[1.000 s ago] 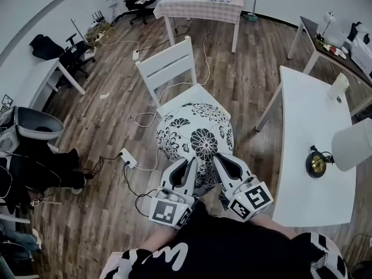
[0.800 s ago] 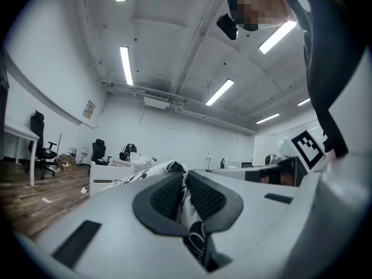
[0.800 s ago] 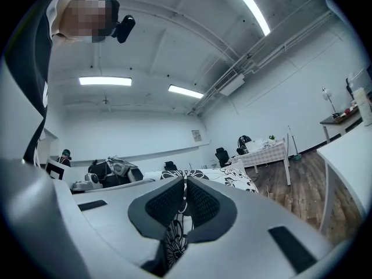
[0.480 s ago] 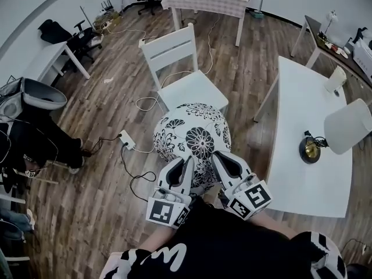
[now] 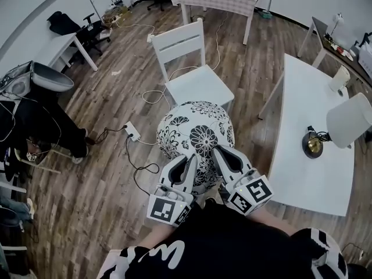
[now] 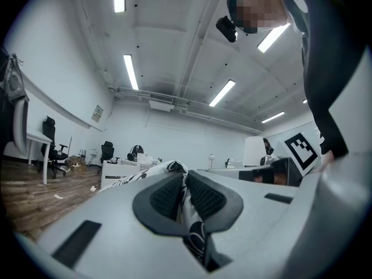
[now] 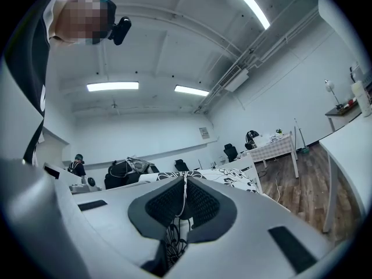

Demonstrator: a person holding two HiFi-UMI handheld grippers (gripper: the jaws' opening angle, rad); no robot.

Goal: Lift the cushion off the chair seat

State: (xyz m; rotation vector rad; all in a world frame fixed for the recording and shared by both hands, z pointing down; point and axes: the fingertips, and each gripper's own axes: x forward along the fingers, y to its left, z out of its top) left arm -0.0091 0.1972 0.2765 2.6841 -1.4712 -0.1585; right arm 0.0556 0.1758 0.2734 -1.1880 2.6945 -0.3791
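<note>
Cushion (image 5: 195, 133), round with a black-and-white flower print, now hangs at centre frame in the head view, fully clear of the white chair (image 5: 197, 83). A second ago it still overlapped the seat's near corner. Half a second ago it was just off the seat. Now bare wood floor (image 5: 116, 121) shows between the two, and the chair sits further toward the top of the frame. Judgement: the lift-off is essentially done, with only carrying or setting the cushion down left.

Left gripper (image 5: 187, 161) is clamped on the cushion's near edge at lower centre. The left gripper view shows its pads (image 6: 168, 195) pressed onto a fold of printed fabric (image 6: 152, 170). Right gripper (image 5: 220, 156) is just beside it and also pinching. The right gripper view shows its pads (image 7: 200, 202) squeezing a thin fabric edge, with the cushion top (image 7: 226, 176) beyond.

Writing: only the black square marker codes (image 5: 251, 189) on the gripper cubes, no text. White lettering on the person's dark top (image 5: 165, 254) at the bottom edge is cut off and can't be read. No brand is visible on the cushion or the chair.
</note>
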